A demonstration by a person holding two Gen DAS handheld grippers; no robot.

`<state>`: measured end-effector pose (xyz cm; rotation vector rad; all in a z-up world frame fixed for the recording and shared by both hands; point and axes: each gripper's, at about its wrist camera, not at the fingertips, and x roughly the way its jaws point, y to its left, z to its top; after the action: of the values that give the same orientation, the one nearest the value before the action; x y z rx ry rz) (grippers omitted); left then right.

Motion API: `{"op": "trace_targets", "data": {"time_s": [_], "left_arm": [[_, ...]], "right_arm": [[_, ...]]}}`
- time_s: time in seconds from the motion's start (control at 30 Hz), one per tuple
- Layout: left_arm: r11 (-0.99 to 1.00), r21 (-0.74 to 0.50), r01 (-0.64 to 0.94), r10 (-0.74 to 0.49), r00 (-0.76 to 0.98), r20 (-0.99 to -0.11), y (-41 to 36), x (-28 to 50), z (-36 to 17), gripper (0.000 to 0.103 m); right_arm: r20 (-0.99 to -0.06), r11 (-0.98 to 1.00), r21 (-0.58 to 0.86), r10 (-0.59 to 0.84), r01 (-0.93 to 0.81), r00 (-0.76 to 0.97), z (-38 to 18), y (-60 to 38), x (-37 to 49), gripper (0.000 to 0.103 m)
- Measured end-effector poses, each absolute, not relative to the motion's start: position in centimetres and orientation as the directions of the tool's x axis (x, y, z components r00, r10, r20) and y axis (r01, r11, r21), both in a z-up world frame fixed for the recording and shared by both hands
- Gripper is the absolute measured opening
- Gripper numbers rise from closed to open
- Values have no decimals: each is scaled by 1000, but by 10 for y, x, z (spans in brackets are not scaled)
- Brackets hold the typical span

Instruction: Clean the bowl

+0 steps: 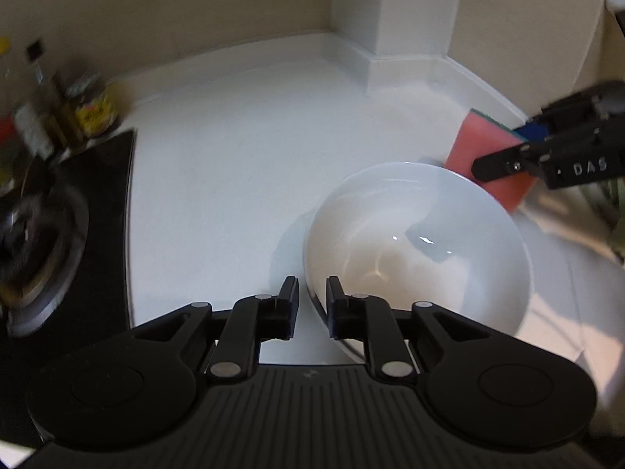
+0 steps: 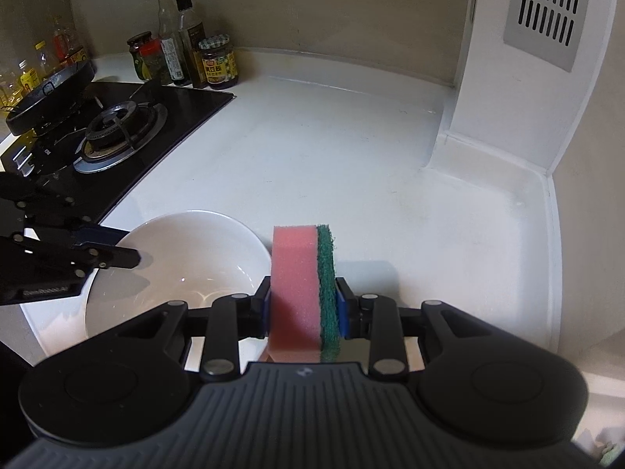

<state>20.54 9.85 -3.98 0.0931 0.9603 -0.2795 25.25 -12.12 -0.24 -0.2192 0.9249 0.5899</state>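
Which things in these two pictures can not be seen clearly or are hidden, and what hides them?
- Left wrist view: bottles and jars and the stove burner are smeared by motion blur; labels unreadable.
- Left wrist view: the sponge is partly covered by the right gripper.
- Right wrist view: the bowl near side is hidden by the right gripper, its left rim by the left gripper.
- Both views: dirt inside the bowl cannot be judged.
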Motion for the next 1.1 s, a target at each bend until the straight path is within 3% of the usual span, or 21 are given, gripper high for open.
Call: {"op": "trace_targets", "data": {"time_s": [0.13,0.3,0.37,0.43,0.6,0.83,0.97,1.1], "left_arm": [[941,17,338,-174,527,-832,91,218,-45,12],[900,95,426,-160,523,-837,84,237,-47,12],[918,72,391,-168,545,-821,90,234,-45,12],[947,16,320,-172,551,-817,98,222,-42,21],[959,-43,278,-193,539,-820,106,205,-46,23],[912,83,402,-157,529,-834,91,228,-50,16],[927,54,372,-170,544,-822,96,226,-49,20],[966,-55,252,-185,530,-828,111,210,-44,22]], "right_arm": [[-812,818,66,377,-572,446,-4,-120,249,26],[-810,804,32,369,-593,456,-3,-108,266,27],[-810,806,45,375,-590,450,-4,-109,271,26],[-807,809,58,382,-584,449,-3,-113,269,26],[-798,808,82,404,-584,447,1,-123,251,26],[-799,805,40,381,-592,465,2,-108,269,27],[-798,814,54,383,-579,465,1,-111,278,26],[-795,819,83,398,-567,458,1,-121,263,26]]}}
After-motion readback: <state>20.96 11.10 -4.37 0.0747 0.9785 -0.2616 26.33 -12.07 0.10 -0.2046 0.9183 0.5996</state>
